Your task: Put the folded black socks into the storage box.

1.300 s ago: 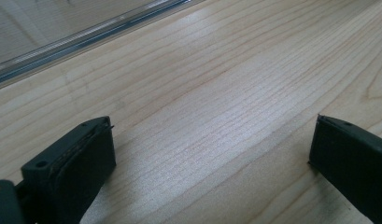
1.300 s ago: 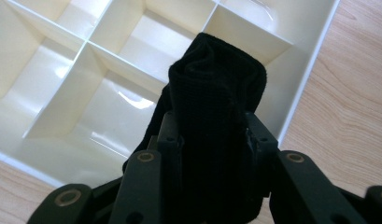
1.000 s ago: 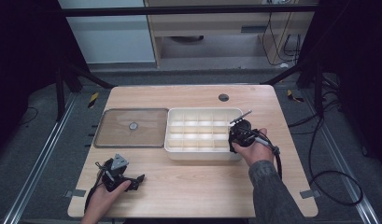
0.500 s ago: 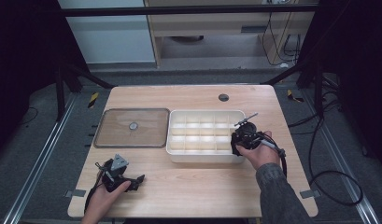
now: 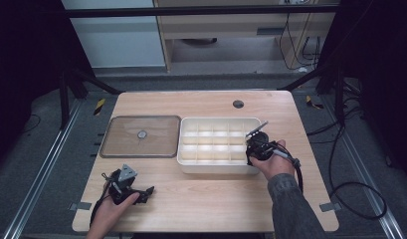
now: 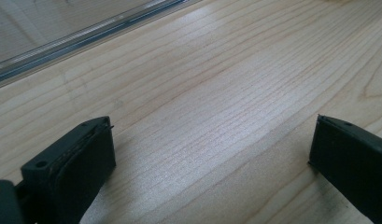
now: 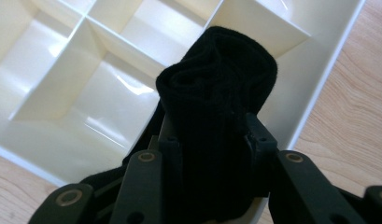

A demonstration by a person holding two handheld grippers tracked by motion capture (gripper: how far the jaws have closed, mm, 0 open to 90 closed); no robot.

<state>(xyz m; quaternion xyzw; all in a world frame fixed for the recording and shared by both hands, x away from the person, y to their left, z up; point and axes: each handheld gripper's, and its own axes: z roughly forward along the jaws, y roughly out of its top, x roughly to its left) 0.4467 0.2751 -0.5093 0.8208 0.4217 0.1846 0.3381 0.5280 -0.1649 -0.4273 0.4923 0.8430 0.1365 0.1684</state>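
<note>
My right gripper point(image 7: 212, 154) has its fingers clenched on one rolled black sock point(image 7: 216, 93), long axis running out along them, poised over the near right corner of the one white divided tray point(image 5: 218, 169). My left gripper point(image 5: 125, 186) rests released on the tabletop point(image 5: 206, 199), well apart.

My right gripper point(image 7: 212, 140) rises from the bottom of the frame, its jaws clamped on a rolled black sock point(image 7: 216, 93). Behind it, upper left, lies a cream compartment tray point(image 7: 62, 93) on wood table point(image 7: 352, 116).
</note>
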